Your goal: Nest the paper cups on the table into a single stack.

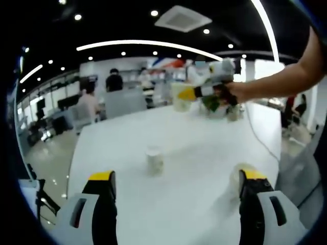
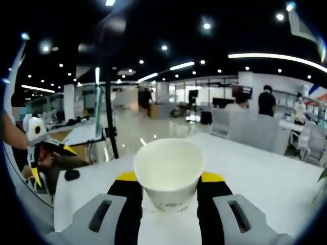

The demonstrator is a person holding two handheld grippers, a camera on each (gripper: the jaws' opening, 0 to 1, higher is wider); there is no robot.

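- In the right gripper view we are holding a white paper cup [image 2: 169,173] upright between the two jaws of the right gripper [image 2: 168,191], its open mouth facing up and toward the camera; the yellow-tipped jaws are pressing on both of its sides.
- In the left gripper view we are seeing that same held cup [image 1: 181,96] lifted above the far part of the table [image 1: 194,153], gripped by the right gripper [image 1: 196,92], with a hand [image 1: 237,92] and bare forearm reaching in from the right.
- In the left gripper view a second cup [image 1: 154,159] is standing upright on the table, near its middle and ahead of the left gripper [image 1: 176,186].
- A third cup [image 1: 236,178] is sitting on the table just beside the left gripper's right jaw, partly hidden behind it; we cannot tell whether they are touching.
- The left gripper's jaws are standing spread wide apart, with nothing between them.
- In the right gripper view the left gripper [image 2: 38,153] is showing at the left edge, beside the table's [image 2: 265,178] near corner.
- A plant [image 1: 214,102] is standing on the far end of the table, behind the held cup.
- Beyond the table, people [image 1: 113,80] are standing and sitting in an open office under ceiling lights.
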